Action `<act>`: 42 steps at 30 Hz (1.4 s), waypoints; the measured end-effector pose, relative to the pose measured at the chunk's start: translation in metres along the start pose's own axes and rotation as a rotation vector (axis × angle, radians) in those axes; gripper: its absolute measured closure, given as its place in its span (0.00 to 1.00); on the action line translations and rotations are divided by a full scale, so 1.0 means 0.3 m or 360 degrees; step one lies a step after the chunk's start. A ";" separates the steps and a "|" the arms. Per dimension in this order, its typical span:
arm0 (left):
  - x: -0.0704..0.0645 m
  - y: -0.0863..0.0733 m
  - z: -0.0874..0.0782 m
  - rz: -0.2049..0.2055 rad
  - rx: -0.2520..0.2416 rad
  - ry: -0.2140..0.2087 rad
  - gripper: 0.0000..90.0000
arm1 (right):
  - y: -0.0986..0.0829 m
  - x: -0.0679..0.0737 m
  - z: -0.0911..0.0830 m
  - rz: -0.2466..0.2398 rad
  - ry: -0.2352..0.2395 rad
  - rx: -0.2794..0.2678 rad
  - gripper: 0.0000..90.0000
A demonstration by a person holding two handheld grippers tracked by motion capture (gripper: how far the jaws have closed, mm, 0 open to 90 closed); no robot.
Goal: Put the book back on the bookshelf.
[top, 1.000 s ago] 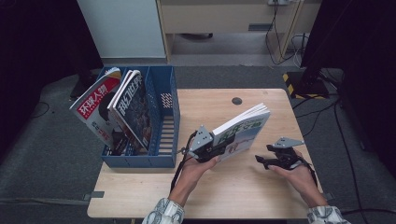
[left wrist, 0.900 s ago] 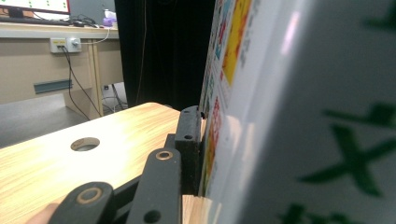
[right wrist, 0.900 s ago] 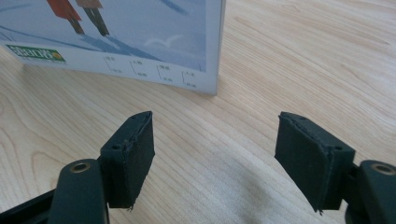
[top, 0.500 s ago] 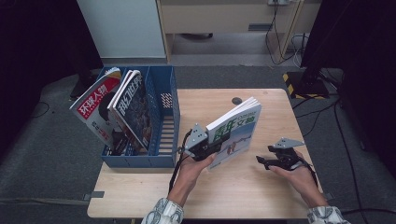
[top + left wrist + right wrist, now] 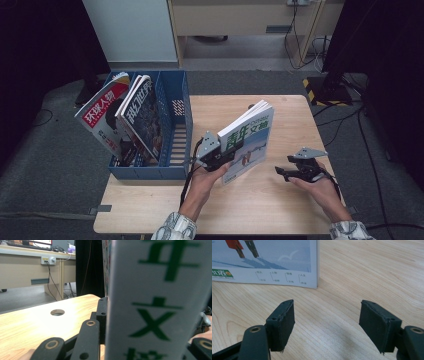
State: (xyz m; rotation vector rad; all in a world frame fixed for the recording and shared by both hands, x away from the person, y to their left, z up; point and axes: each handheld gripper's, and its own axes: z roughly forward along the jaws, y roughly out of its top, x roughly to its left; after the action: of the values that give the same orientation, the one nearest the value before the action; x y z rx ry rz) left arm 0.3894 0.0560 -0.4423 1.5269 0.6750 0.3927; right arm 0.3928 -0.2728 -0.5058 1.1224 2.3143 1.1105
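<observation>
A white magazine (image 5: pixel 247 141) with green characters on its cover stands tilted on its lower edge at the middle of the wooden table (image 5: pixel 280 200). My left gripper (image 5: pixel 220 152) is shut on its spine side and holds it up. From the left gripper view, the cover (image 5: pixel 160 300) sits very close between the black jaws. My right gripper (image 5: pixel 282 172) rests low over the table to the right of the magazine, open and holding nothing. Through the right gripper view, the magazine's lower corner (image 5: pixel 294 275) lies just beyond the two parted pads (image 5: pixel 283 323).
A blue slotted file rack (image 5: pixel 172 132) stands at the table's left edge with two magazines (image 5: pixel 122 117) leaning in it. A round cable hole (image 5: pixel 57 312) is in the tabletop behind the held magazine. Desks and cables lie beyond the table.
The left gripper has swung the magazine from nearly flat to steeply upright and drawn it a little toward the rack. The right gripper has stayed in place.
</observation>
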 end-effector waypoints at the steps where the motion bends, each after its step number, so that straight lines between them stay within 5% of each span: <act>1: 0.001 0.000 -0.001 -0.0002 0.0001 0.0003 0.82 | 0.000 0.000 -0.001 0.0000 0.0002 0.0001 0.32; 15: 0.003 0.029 -0.019 0.0060 0.0000 0.0019 0.82 | 0.002 -0.003 -0.005 0.0004 -0.0006 -0.0015 0.32; 42: 0.029 0.125 -0.114 0.0077 -0.0093 0.0070 0.82 | 0.006 -0.008 -0.018 0.0022 -0.0017 -0.0049 0.33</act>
State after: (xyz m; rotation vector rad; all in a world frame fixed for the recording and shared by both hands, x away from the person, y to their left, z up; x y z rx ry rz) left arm 0.3813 0.0895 -0.4038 1.4852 0.6562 0.4799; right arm 0.3922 -0.2767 -0.5009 1.1323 2.2769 1.1382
